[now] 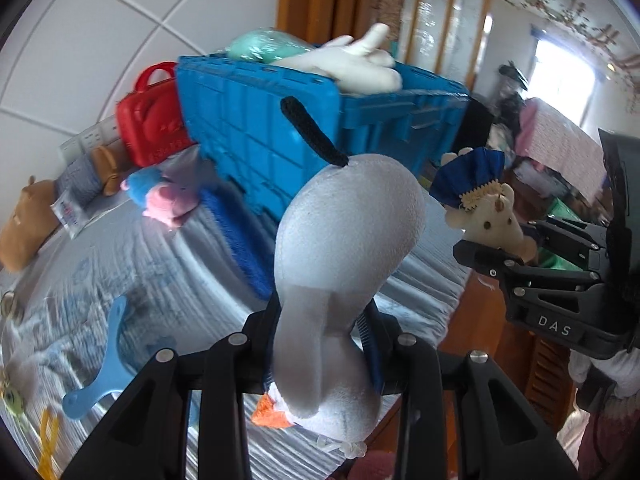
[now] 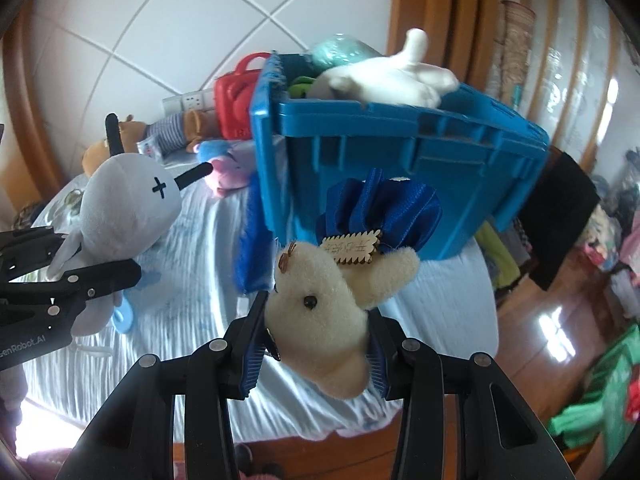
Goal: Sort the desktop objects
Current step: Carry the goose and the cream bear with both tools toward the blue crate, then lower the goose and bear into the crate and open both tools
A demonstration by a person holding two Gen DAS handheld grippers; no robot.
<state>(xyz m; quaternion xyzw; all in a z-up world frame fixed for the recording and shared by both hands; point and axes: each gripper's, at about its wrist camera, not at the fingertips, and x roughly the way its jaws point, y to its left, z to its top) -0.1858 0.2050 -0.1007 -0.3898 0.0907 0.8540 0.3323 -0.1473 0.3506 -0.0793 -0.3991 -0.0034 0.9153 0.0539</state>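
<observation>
My left gripper (image 1: pixel 320 336) is shut on a pale grey plush toy (image 1: pixel 344 248) with a black horn and an orange bit below, lifted above the bed. In the right wrist view the same grey plush toy (image 2: pixel 124 216) hangs at the left in the left gripper (image 2: pixel 96 280). My right gripper (image 2: pixel 316 340) is shut on a cream teddy bear (image 2: pixel 320 312) with a blue ribbon bow and a wooden tag. The left wrist view shows that teddy bear (image 1: pixel 488 216) at the right, held in the right gripper (image 1: pixel 516 256). A blue plastic crate (image 1: pixel 304 120) (image 2: pixel 384 168) stands ahead, holding a white plush and a teal one.
A red toy case (image 1: pixel 152 120) stands beside the crate by the tiled wall. A pink and blue plush (image 1: pixel 164 196), a brown plush (image 1: pixel 24 224), a blue paddle (image 1: pixel 104 364) and a blue towel (image 1: pixel 244 236) lie on the striped bedcover (image 2: pixel 192 280). Wooden floor and clutter are at the right.
</observation>
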